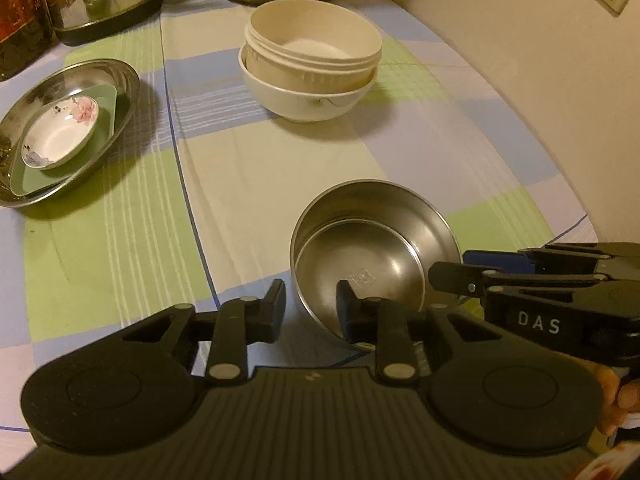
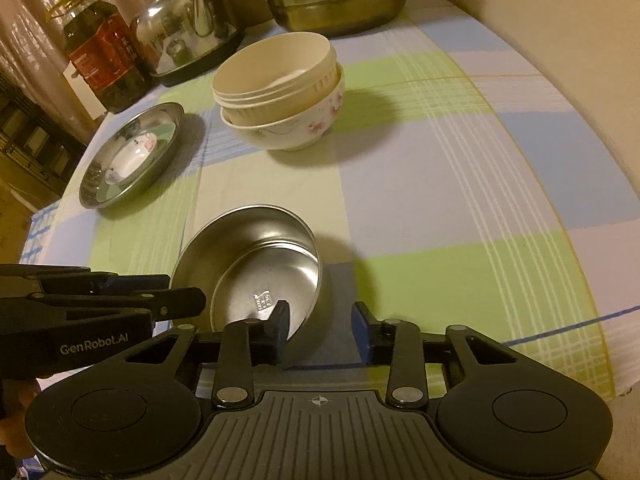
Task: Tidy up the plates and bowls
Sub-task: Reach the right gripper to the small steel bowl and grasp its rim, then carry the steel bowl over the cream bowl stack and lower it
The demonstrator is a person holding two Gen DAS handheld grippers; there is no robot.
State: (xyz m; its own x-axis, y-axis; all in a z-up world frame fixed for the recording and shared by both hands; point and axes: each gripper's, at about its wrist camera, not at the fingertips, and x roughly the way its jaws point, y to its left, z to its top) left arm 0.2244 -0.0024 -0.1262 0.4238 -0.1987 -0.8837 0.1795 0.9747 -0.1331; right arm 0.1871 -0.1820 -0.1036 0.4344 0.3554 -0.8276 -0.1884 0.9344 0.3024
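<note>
Between both parted grippers (image 1: 310, 308) (image 2: 320, 330), steel bowls' (image 1: 376, 248) (image 2: 260, 264) near rim, ungripped.

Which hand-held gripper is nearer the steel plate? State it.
Left. The left hand-held gripper straddles the steel bowls' rim on the side toward the steel plate; the right hand-held gripper straddles the far side.

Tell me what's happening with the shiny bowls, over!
Left claw open, straddling the near rim of the steel bowls. Right claw open, straddling the same stack's rim. Steel bowls nested, tilted, on the tablecloth. Path to cream bowl stack looks free.
</note>
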